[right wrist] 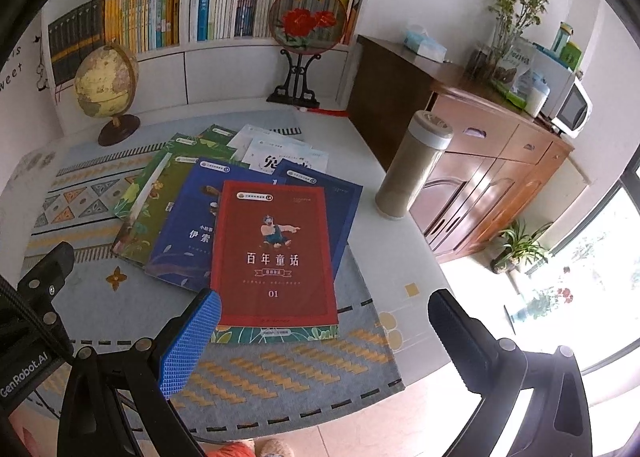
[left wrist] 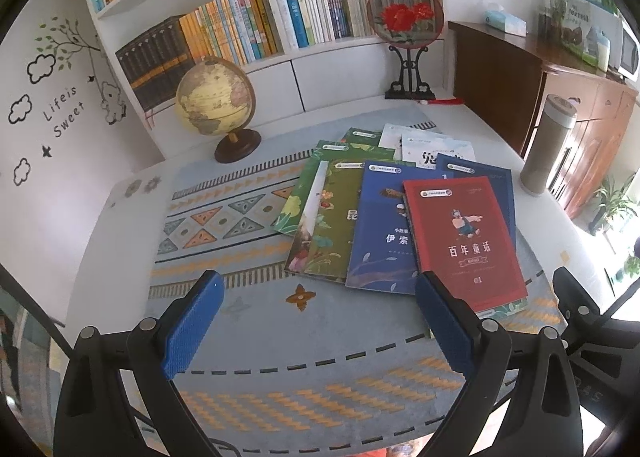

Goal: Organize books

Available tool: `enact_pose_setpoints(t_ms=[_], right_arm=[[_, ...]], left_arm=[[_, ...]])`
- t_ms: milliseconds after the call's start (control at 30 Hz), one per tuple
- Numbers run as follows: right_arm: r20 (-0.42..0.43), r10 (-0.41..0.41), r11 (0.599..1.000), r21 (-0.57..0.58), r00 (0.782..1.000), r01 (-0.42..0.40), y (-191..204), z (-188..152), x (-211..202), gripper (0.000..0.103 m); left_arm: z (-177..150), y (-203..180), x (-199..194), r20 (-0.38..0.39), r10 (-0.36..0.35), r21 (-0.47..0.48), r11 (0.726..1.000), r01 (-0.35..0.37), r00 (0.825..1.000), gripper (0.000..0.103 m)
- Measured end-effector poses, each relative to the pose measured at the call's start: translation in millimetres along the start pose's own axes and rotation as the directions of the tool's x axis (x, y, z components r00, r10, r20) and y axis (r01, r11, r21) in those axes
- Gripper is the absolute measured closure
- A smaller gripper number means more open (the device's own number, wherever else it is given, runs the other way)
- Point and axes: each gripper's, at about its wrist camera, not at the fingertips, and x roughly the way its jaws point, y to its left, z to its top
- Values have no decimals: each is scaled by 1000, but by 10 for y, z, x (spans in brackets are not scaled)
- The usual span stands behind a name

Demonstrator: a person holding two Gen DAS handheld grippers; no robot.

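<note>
Several thin books lie fanned out and overlapping on a patterned mat. A red book is on top nearest me, with blue books, green books and white ones under and behind it. My left gripper hovers open over the mat's near part, its right finger close to the red book's lower left corner. My right gripper is open above the red book's near edge, nothing between its fingers. Each view shows the other gripper at its edge.
A globe stands at the mat's back left, a fan on a black stand at the back. A tall flask is right of the books. White shelves full of books line the wall; a wooden cabinet stands right.
</note>
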Motion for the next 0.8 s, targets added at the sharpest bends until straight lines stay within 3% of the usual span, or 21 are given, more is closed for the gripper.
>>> enact_pose_setpoints(t_ms=[267,600,800], right_arm=[[-25,6,1000,1,1000,-6,10,0,97,0],[-37,29,1000,3,999,-29,59,18,258,0],[12,139,990,33,990,-140,-127,-69,526,0]], left_arm=[[-25,-2,82,7,-9,-14,1000,9,1000,7],[-2,3,268,-53,-35,-19,999,34,998,7],[-47,124,591,-83,-171,-55,985,166,982,7]])
